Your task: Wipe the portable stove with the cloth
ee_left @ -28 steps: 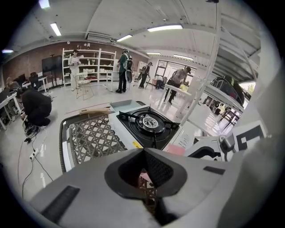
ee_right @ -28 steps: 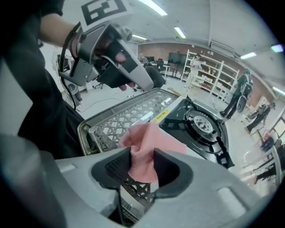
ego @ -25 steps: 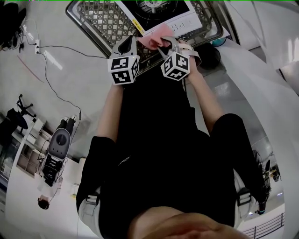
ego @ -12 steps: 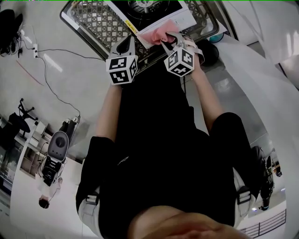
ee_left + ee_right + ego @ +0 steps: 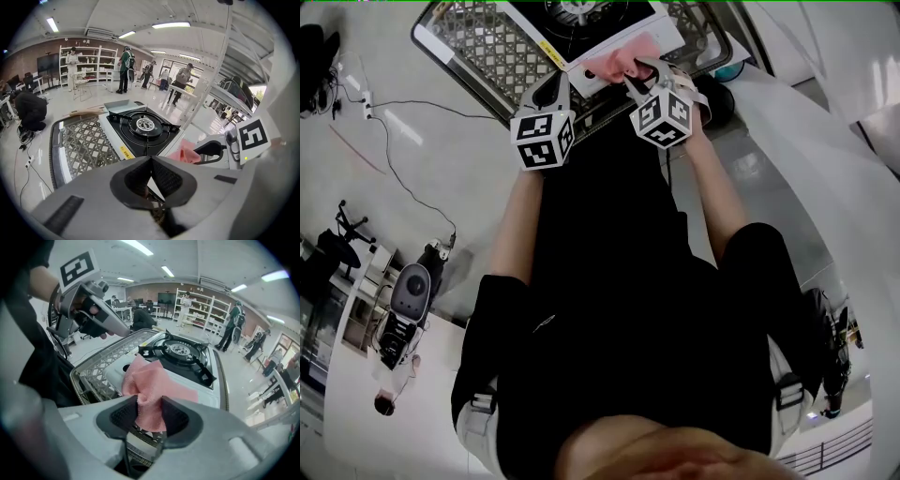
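Observation:
The portable stove (image 5: 581, 14) (image 5: 140, 129) (image 5: 180, 355), white with a black burner top, sits on a lattice-topped table. A pink cloth (image 5: 619, 62) (image 5: 150, 390) (image 5: 190, 152) hangs over the stove's white front edge. My right gripper (image 5: 150, 416) (image 5: 639, 73) is shut on the pink cloth, which bunches between its jaws. My left gripper (image 5: 151, 176) (image 5: 551, 89) hovers just left of it, near the stove's front corner, jaws touching with nothing between them.
The grey lattice table top (image 5: 492, 52) (image 5: 84, 143) carries the stove. Cables (image 5: 394, 122) run over the floor at left. Shelves and several standing people (image 5: 124, 68) fill the far room. A white bench (image 5: 825, 141) runs along the right.
Both grippers and the cloth have shifted a little forward and up the view, with the cloth now lying further onto the stove's front edge.

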{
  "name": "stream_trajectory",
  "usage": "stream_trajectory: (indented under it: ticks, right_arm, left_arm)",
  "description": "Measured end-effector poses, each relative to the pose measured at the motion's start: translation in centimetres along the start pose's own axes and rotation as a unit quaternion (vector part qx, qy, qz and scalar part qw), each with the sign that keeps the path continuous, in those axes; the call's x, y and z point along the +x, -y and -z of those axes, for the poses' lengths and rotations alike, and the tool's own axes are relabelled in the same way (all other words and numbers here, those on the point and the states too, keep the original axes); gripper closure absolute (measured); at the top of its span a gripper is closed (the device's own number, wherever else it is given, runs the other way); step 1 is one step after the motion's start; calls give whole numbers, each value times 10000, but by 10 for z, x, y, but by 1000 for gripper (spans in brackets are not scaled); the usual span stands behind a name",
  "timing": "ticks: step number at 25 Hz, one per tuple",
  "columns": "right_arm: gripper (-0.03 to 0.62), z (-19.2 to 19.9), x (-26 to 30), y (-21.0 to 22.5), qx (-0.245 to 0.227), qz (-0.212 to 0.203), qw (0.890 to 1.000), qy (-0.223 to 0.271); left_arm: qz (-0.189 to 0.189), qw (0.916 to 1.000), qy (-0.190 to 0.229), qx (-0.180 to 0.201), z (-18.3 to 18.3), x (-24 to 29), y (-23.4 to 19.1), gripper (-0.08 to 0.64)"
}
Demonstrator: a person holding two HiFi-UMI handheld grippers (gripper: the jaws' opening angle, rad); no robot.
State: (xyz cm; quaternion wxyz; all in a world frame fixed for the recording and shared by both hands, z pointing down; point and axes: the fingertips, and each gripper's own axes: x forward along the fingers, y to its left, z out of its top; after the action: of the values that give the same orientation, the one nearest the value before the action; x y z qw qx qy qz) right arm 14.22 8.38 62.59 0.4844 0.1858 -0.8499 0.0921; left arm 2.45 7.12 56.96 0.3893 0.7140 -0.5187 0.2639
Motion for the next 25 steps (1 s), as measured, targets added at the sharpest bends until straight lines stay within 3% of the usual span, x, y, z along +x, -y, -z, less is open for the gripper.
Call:
stream_trajectory:
  ticks: [25]
  right_arm:
    - [440,28,-16,51,987,326,9946,54]
  left_arm:
    - [32,9999,-111,-64,4,10,5,560]
